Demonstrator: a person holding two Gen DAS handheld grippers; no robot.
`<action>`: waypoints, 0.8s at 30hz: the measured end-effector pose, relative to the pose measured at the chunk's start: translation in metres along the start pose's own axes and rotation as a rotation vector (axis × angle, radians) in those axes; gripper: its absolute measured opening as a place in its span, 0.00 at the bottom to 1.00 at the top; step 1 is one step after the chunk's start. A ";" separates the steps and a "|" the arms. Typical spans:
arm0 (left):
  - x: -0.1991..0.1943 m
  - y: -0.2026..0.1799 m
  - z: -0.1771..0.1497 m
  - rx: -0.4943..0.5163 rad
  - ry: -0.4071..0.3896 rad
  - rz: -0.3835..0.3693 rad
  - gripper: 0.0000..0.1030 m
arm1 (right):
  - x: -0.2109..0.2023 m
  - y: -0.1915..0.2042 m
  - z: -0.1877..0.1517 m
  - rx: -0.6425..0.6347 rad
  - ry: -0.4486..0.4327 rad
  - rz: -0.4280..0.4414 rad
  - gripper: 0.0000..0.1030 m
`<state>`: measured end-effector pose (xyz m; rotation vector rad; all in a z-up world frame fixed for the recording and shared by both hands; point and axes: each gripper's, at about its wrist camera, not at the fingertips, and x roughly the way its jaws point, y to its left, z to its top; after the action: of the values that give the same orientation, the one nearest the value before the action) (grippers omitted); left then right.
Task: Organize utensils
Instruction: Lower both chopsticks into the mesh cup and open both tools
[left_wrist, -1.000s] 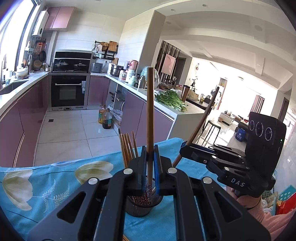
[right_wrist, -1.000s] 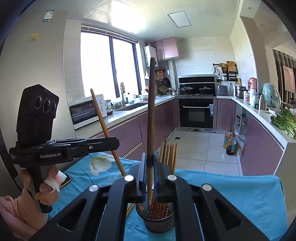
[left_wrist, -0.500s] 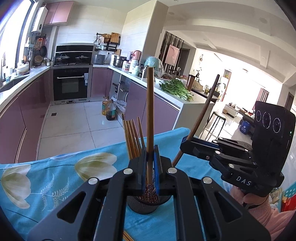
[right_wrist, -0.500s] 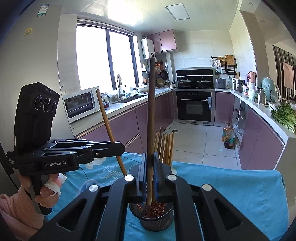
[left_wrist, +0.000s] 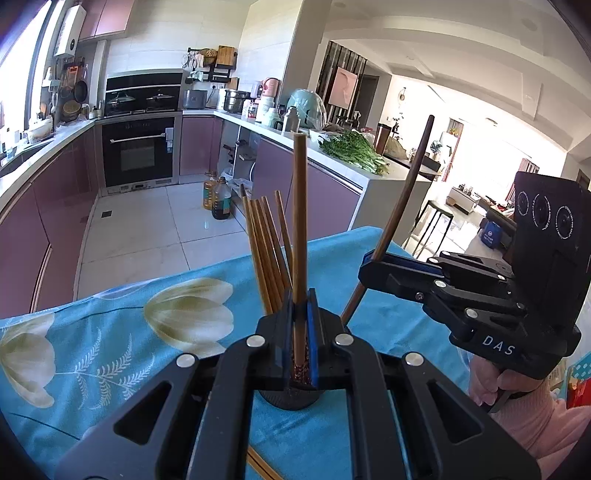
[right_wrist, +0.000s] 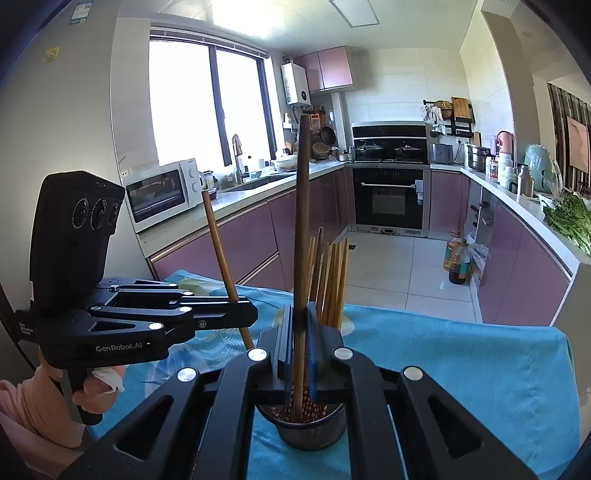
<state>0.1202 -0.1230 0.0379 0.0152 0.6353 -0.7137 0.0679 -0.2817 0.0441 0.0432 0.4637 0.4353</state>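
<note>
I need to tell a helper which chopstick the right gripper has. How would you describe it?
On the teal flowered tablecloth stands a dark mesh holder of light chopsticks. The right gripper clamps one chopstick upright over it: darker brown and rising well above the light bunch.

Wooden chopsticks (left_wrist: 267, 254) stand upright in a dark holder (right_wrist: 310, 428).

Utensil holder (right_wrist: 310, 428): one, dark mesh, on the blue cloth (right_wrist: 461, 369).
Chopsticks standing in the holder (right_wrist: 332, 280): about six, exact count unclear.
Chopsticks held above the holder: two, one light (left_wrist: 299, 221), one dark (right_wrist: 302, 221).
Oil bottles (left_wrist: 217, 197) on the floor beyond the holder: two.
</note>
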 end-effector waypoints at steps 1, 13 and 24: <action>0.001 0.002 0.001 -0.001 0.004 -0.001 0.07 | 0.001 0.000 0.000 0.000 0.003 0.002 0.05; 0.017 0.001 -0.002 0.019 0.062 -0.002 0.07 | 0.018 -0.003 -0.004 -0.003 0.070 0.002 0.05; 0.036 0.010 0.000 -0.010 0.096 -0.001 0.08 | 0.039 -0.009 -0.009 0.016 0.116 0.000 0.05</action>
<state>0.1478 -0.1371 0.0159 0.0401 0.7309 -0.7142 0.0986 -0.2737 0.0187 0.0333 0.5812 0.4353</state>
